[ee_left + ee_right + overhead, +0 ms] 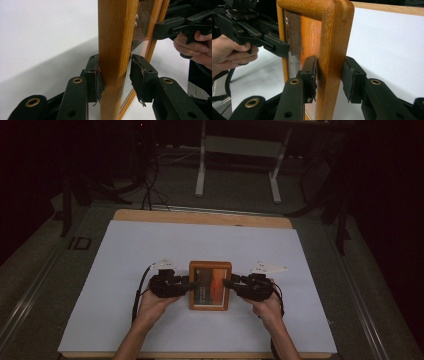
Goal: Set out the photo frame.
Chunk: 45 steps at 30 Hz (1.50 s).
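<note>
Frame: picture frame point(210, 285), wooden, with glass over a dark and orange print, was near the middle of the white sheet point(125, 270) on the desk point(200, 218), between my two grippers.
Frame axis: in the high view its long axis ran away from me toward the far edge of the desk, short sides near and far, glass face turned up toward the camera.
Left gripper: my left gripper point(115, 75) was clamped on the frame's left long side; in the left gripper view one pad pressed the outer wood face and the other sat against the glass side.
Right gripper: my right gripper point(329, 77) was closed on the frame's right long side in the same way, one pad on the print side, one on the back.
Hand pose: both forearms came in from the near edge and angled inward, my left hand point(155, 302) and right hand point(265, 305) wrapped around the gripper bodies, jaws pointing at each other across the frame.
Count: one frame, two grippers, two hands, one white sheet, one desk.
</note>
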Available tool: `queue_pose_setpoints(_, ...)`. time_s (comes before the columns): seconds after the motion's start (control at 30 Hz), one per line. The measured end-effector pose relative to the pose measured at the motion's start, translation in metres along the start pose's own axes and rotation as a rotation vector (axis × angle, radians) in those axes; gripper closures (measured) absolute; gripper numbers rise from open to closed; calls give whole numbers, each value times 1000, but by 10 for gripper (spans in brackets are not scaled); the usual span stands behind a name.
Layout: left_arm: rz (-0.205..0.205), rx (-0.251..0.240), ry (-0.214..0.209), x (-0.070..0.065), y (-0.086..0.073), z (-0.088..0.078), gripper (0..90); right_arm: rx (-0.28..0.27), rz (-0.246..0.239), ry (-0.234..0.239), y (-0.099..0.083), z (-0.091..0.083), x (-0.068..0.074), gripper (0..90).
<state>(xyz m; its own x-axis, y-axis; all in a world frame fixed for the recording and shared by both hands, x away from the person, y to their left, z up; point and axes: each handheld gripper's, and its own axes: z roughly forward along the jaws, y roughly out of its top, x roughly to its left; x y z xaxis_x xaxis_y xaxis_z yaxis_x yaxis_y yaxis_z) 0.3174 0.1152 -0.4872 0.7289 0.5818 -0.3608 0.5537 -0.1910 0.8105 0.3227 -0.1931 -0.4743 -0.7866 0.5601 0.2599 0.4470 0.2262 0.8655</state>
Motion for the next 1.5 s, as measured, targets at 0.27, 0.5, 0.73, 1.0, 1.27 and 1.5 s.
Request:
queue_pose_setpoints(0.27, -8, -10, -1, 1, 0, 3, 610, -4, 18, 2, -3, 0, -5, 660)
queue_pose_setpoints(0.5, -16, -18, -6, 3, -1, 4, 612, -15, 21, 14, -4, 1, -8, 663)
queue_pose_setpoints(0.73, -9, -17, 0, 1, -2, 3, 617, -16, 17, 22, -4, 1, -9, 660)
queue_pose_setpoints(1.0, -15, -14, 0, 1, -3, 2, 625, -18, 14, 21, -3, 3, -9, 653)
queue_pose_setpoints(1.27, -9, -11, 8, 1, -3, 3, 614, -23, 12, 17, -4, 3, -9, 651)
queue_pose_setpoints(1.5, -15, 2, 10, 3, -4, 3, 561, -22, 5, 22, -5, 3, -9, 612)
